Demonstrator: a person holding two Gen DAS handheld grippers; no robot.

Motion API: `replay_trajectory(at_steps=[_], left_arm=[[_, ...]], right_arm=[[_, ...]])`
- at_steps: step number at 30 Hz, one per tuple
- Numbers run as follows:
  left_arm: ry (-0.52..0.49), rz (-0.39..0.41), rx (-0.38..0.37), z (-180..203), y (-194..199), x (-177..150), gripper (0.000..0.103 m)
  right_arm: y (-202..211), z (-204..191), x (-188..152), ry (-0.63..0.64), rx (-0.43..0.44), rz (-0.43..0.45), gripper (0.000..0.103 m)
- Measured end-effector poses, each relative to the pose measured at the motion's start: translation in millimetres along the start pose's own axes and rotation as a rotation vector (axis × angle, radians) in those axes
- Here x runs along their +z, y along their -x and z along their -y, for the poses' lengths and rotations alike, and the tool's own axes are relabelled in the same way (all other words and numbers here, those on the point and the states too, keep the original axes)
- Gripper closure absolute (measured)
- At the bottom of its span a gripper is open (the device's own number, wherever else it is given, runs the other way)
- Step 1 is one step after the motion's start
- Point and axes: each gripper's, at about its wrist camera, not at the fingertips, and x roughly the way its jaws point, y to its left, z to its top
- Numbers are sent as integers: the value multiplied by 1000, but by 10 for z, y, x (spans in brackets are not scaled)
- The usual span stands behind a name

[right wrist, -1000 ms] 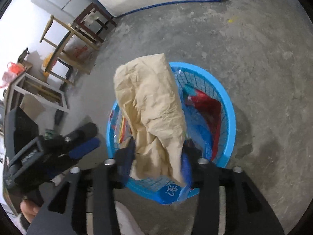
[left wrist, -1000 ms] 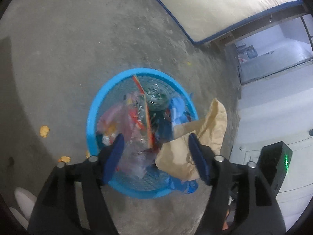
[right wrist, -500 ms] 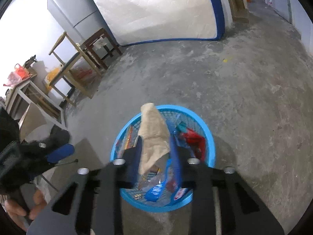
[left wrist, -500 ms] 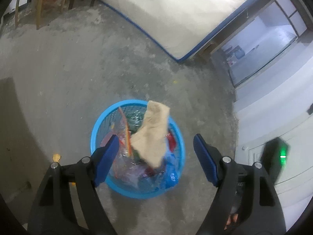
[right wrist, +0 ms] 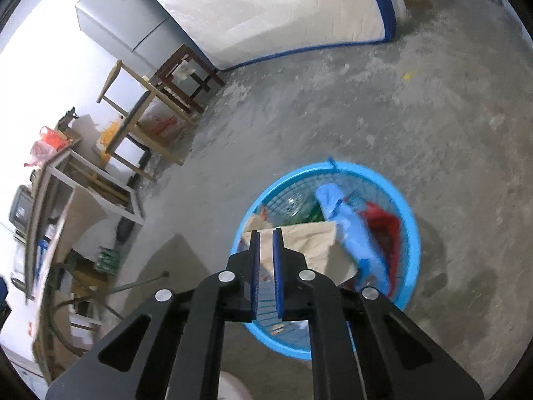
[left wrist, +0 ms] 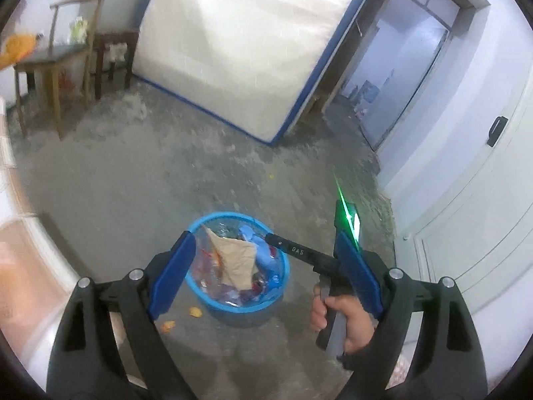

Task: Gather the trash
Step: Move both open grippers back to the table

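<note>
the blue basket [left wrist: 220, 303] sits on the concrete floor [left wrist: 133, 180], stuffed with wrappers, and the crumpled brown paper [left wrist: 238, 260] lies on top inside it. the left tool [left wrist: 263, 268] has just been opening and hangs wide apart, empty. the right tool [right wrist: 265, 236] has just been closing, its pads nearly together on nothing.

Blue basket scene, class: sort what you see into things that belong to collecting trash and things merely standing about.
Part of the job:
blue basket
tan paper in it
blue wrapper in it
orange scraps on the floor
left gripper, open
right gripper, shut, empty

Just standing about:
mattress
wooden chair
fridge
</note>
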Motion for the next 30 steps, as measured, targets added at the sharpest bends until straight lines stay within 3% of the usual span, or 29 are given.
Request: replay_trajectory(at_steps=[8,9,11,16,22,30], left_arm=[[7,67,184,-384,902,-121,17],[16,71,210,-462,1019,-158,16],[46,81,257,-617,1264,-226,16],[125,156,370,-942,1896,-407,13],[205,231,507,-1272,2611,-733,11],[303,251,610,-1647,3129,-1214,10]], right_arm=[[189,-418,-185,79,37,-32,91],[239,-485,-197,86,40,-31,87],[347,-607,-217,99,43,-26,66],[673,-1051,-245,172,93,3,50],[1017,-1885,-379,321,224,11,32],[910,-3219,-984,572,431,-177,26]])
